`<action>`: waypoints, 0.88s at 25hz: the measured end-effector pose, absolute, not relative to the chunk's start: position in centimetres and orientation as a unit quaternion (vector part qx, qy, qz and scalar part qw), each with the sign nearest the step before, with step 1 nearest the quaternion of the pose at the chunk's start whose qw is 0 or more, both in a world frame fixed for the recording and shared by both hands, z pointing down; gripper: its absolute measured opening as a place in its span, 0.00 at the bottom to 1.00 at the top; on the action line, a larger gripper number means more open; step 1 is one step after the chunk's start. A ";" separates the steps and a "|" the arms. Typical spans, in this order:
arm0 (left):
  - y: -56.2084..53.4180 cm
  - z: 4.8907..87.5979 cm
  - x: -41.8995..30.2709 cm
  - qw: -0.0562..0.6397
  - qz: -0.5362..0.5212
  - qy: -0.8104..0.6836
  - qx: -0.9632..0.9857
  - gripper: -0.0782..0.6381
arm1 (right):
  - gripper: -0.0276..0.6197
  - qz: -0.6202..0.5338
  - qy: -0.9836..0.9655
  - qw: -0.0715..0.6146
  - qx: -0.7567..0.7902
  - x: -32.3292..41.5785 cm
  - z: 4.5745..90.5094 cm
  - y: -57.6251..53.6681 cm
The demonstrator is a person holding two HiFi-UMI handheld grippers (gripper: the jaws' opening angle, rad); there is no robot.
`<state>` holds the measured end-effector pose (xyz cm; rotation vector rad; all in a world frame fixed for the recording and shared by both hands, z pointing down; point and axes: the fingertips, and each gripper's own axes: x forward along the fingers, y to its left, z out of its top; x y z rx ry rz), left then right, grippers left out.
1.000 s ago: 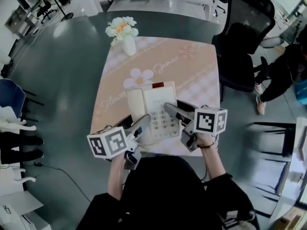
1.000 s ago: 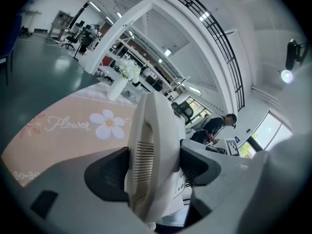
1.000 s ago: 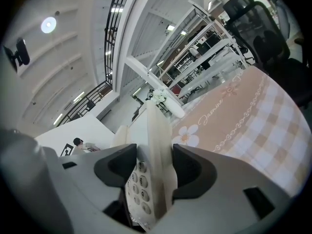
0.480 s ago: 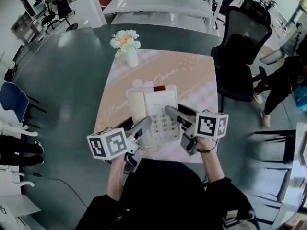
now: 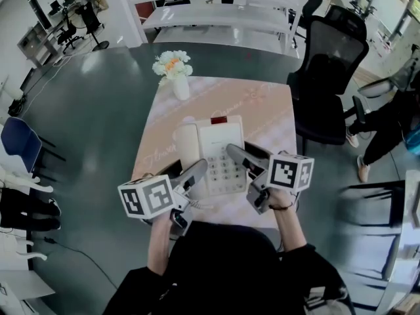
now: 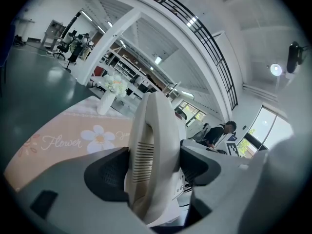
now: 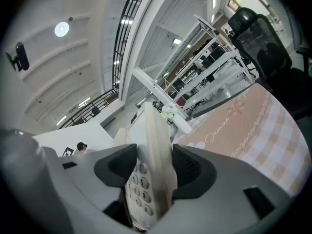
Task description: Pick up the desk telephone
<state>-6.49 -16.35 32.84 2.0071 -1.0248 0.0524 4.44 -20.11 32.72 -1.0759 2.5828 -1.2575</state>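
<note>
Now, two-handed grip on the white desk telephone [image 5: 215,136], seen from the head view over the near half of the table [image 5: 269,107] with the pink patterned cloth. My left gripper [image 5: 184,170] takes the telephone's left side; its dark pads [image 6: 105,177] press on either face of the handset [image 6: 152,130], which stands edge-on between them with its slotted grille toward the camera. My right gripper [image 5: 248,155] takes the right side; its jaws stand wide but are filled, closed on the body's edge beside the keypad [image 7: 139,179], whose round keys show just below the left pad. Both grippers reach in from the table's near edge, their marker cubes toward me. Whether the base is clear of the cloth I cannot tell. A white vase of flowers [image 5: 177,77] stands at the far left corner of the table. A black office chair [image 5: 331,58] stands beyond the table's right side.
</note>
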 end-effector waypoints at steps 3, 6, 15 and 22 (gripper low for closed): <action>-16.4 32.3 -6.4 0.425 0.018 -0.410 0.807 0.56 | 0.38 -0.406 0.841 0.040 -0.356 4.7 32.3 -20.1; -16.3 32.0 -6.5 0.421 0.017 -0.409 0.810 0.56 | 0.38 -0.396 0.849 0.053 -0.346 4.2 31.5 -20.0; -16.5 31.6 -6.2 0.417 0.016 -0.409 0.812 0.56 | 0.38 -0.396 0.840 0.048 -0.368 5.2 31.6 -20.1; -16.4 31.4 -6.0 0.417 0.019 -0.409 0.811 0.56 | 0.38 -0.394 0.844 0.051 -0.361 5.2 31.2 -20.0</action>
